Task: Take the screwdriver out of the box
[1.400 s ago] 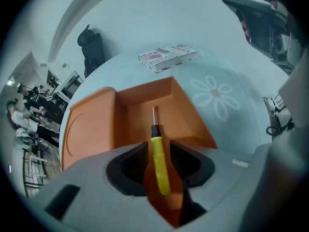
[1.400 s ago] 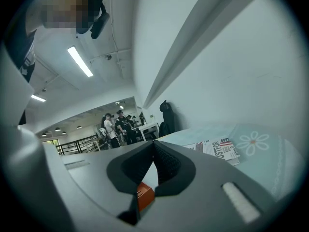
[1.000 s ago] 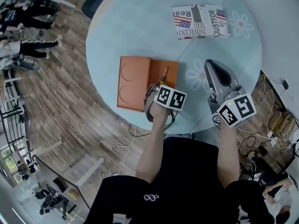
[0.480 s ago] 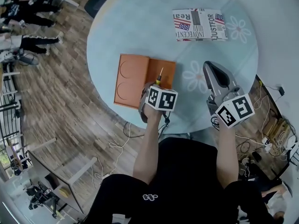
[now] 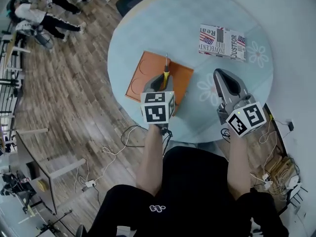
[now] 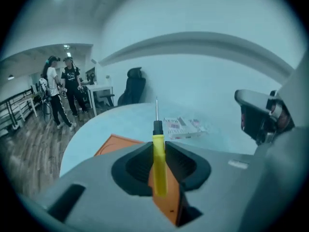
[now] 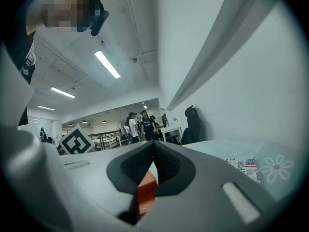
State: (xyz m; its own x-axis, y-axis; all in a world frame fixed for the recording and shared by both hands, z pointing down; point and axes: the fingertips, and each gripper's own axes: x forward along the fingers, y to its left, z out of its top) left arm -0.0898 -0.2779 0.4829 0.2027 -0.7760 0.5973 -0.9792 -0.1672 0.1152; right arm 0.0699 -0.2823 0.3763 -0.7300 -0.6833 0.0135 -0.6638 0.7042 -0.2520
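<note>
**A:** Left gripper view: where's the screwdriver (image 6: 159,168)?

**B:** Clamped in the left tool (image 6: 158,146), shaft pointing outward, held above the orange box (image 6: 113,145) on the tabletop (image 6: 111,122). The right tool (image 7: 153,148) is closed, empty.

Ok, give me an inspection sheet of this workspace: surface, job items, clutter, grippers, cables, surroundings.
Surface: round pale-blue table with flower prints.
Job's things: orange box lies open on the table. The yellow-handled screwdriver is out of it, held over it with its tip pointing away from the person.
Clutter: flag-printed packet on the table's far side.
Grippers: left gripper has its jaws shut on the screwdriver's handle. The right gripper has its jaws together with nothing held, over the table to the right of the box.
Cables: white cables on the floor near the table's edge.
Surroundings: wood floor, people standing far off, black chair beyond the table.
</note>
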